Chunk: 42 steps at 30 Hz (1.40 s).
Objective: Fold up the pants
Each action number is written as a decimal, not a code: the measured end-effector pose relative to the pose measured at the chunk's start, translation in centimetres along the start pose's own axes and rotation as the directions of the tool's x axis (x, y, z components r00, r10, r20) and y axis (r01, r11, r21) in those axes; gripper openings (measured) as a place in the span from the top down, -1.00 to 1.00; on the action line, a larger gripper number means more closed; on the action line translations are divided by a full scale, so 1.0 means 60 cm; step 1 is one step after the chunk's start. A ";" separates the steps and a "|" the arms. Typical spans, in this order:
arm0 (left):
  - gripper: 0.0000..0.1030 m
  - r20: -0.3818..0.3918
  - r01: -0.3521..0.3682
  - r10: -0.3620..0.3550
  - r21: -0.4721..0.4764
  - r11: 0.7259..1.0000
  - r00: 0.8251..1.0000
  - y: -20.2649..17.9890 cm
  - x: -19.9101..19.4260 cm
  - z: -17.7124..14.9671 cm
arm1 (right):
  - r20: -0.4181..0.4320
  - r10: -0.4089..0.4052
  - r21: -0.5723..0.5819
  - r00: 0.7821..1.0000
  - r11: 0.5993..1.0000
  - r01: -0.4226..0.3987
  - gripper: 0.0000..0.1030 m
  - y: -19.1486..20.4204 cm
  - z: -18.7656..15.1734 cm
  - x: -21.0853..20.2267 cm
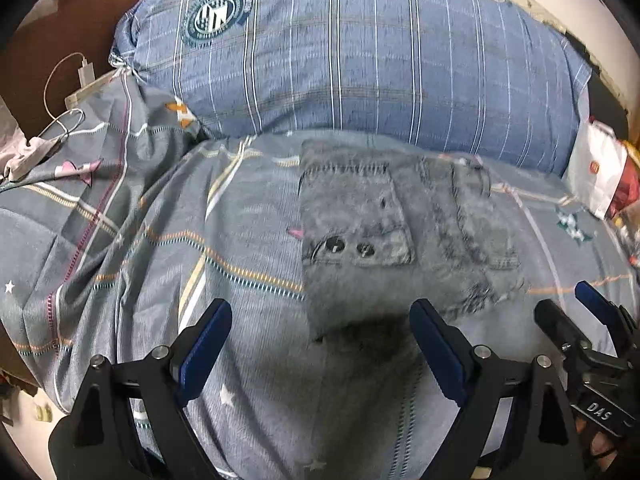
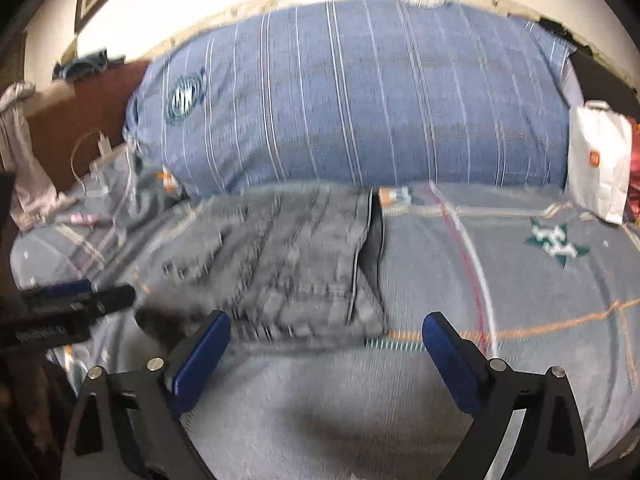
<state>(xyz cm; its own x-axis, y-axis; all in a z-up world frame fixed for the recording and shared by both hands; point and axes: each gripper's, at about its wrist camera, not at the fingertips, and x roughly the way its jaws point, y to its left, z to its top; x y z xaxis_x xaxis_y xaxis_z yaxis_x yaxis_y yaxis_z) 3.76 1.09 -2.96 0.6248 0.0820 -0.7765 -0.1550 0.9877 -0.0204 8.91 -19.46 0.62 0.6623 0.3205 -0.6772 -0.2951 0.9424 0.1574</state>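
The grey denim pants (image 1: 384, 232) lie folded into a compact rectangle on the grey plaid bed sheet (image 1: 160, 264), a back pocket with two buttons facing up. They also show in the right wrist view (image 2: 296, 264), blurred. My left gripper (image 1: 320, 316) is open and empty, hovering just in front of the pants' near edge. My right gripper (image 2: 326, 328) is open and empty, also just short of the near edge. The right gripper shows at the right edge of the left wrist view (image 1: 576, 304), and the left gripper at the left of the right wrist view (image 2: 80, 296).
A big blue striped pillow (image 1: 352, 56) lies behind the pants. A white bag (image 2: 600, 160) sits at the far right. A white charger and cable (image 1: 80, 80) lie at the left by a brown headboard (image 1: 56, 40). The bed edge drops off at the lower left.
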 end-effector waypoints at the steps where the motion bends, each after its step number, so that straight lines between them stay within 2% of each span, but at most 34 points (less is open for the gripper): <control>1: -0.76 -0.007 -0.015 0.015 0.007 1.000 1.000 0.003 0.006 -0.004 | -0.020 0.006 0.002 1.000 1.000 -0.006 -0.91 0.001 -0.004 0.003; 5: -0.76 -0.030 -0.073 0.073 0.010 0.997 0.997 0.030 0.025 -0.029 | -0.062 -0.011 0.004 0.998 1.000 0.011 -0.91 -0.010 -0.022 0.015; 10: -0.76 -0.092 -0.157 0.154 -0.028 0.987 0.984 0.103 0.067 -0.061 | -0.104 -0.002 0.103 0.995 0.995 0.012 -0.91 -0.062 -0.043 0.017; 12: -0.77 -0.132 -0.204 0.195 -0.060 0.977 0.972 0.145 0.086 -0.073 | -0.107 -0.001 0.154 0.994 0.988 0.017 -0.91 -0.088 -0.049 0.016; 14: -0.81 -0.108 -0.193 0.180 -0.118 0.974 0.978 0.186 0.089 -0.082 | -0.113 -0.005 0.200 0.994 0.979 0.028 -0.91 -0.107 -0.052 0.017; 16: -0.81 -0.124 -0.224 0.203 -0.181 0.958 0.971 0.224 0.087 -0.083 | -0.118 -0.004 0.237 0.993 0.971 0.033 -0.91 -0.120 -0.053 0.017; 18: -0.81 -0.127 -0.289 0.269 -0.181 0.940 0.955 0.241 0.082 -0.079 | -0.117 0.000 0.251 0.993 0.968 0.029 -0.91 -0.121 -0.051 0.018; 20: -0.81 -0.128 -0.364 0.347 -0.150 0.919 0.929 0.254 0.082 -0.078 | -0.115 0.006 0.239 0.993 0.971 0.022 -0.91 -0.115 -0.047 0.022; 22: -0.81 -0.135 -0.458 0.443 -0.117 0.881 0.886 0.269 0.085 -0.080 | -0.110 0.016 0.214 0.994 0.977 0.008 -0.91 -0.097 -0.040 0.026; 25: -0.81 -0.171 -0.533 0.508 -0.158 0.831 0.844 0.313 0.082 -0.082 | -0.101 0.029 0.188 0.995 0.982 -0.009 -0.91 -0.080 -0.034 0.027; 27: -0.80 -0.197 -0.522 0.487 -0.218 0.824 0.851 0.338 0.073 -0.083 | -0.092 0.033 0.185 0.995 0.983 -0.015 -0.91 -0.073 -0.034 0.025; 28: -0.80 -0.188 -0.499 0.464 -0.250 0.830 0.865 0.341 0.063 -0.082 | -0.085 0.033 0.186 0.996 0.982 -0.017 -0.91 -0.072 -0.034 0.024; 30: -0.80 -0.123 -0.436 0.418 -0.274 0.857 0.900 0.328 0.035 -0.075 | -0.063 0.032 0.191 0.997 0.982 -0.019 -0.91 -0.072 -0.032 0.018; 31: -0.80 -0.069 -0.387 0.383 -0.270 0.882 0.921 0.307 0.013 -0.065 | -0.049 0.030 0.193 0.998 0.981 -0.020 -0.91 -0.073 -0.030 0.014; 32: -0.80 -0.031 -0.351 0.356 -0.263 0.899 0.934 0.291 -0.001 -0.059 | -0.035 0.027 0.197 0.999 0.980 -0.019 -0.91 -0.074 -0.028 0.010; 35: -0.80 0.099 -0.184 0.204 -0.180 0.966 0.974 0.195 -0.048 -0.030 | -0.010 0.012 0.196 1.000 0.981 -0.010 -0.91 -0.070 -0.018 -0.002; 37: -0.80 0.129 -0.100 0.115 -0.118 0.988 0.985 0.139 -0.061 -0.018 | -0.002 0.008 0.162 1.000 0.987 -0.008 -0.91 -0.057 -0.008 -0.012; 39: -0.80 0.123 -0.015 0.021 -0.046 0.999 0.992 0.076 -0.068 -0.013 | -0.002 -0.008 0.108 1.000 0.994 0.009 -0.91 -0.039 -0.003 -0.023; 42: -0.80 0.144 0.020 -0.024 0.024 1.000 0.989 0.009 -0.083 -0.016 | -0.012 -0.019 0.051 1.000 0.999 0.020 -0.91 -0.021 -0.006 -0.046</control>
<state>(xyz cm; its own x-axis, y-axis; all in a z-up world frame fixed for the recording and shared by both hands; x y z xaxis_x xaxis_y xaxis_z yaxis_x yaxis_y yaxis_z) -0.16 1.11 0.27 0.7319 0.0770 -0.6770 -0.1240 0.9921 -0.0213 7.23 -21.54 2.04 0.6599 0.3013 -0.6883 -0.2465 0.9522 0.1805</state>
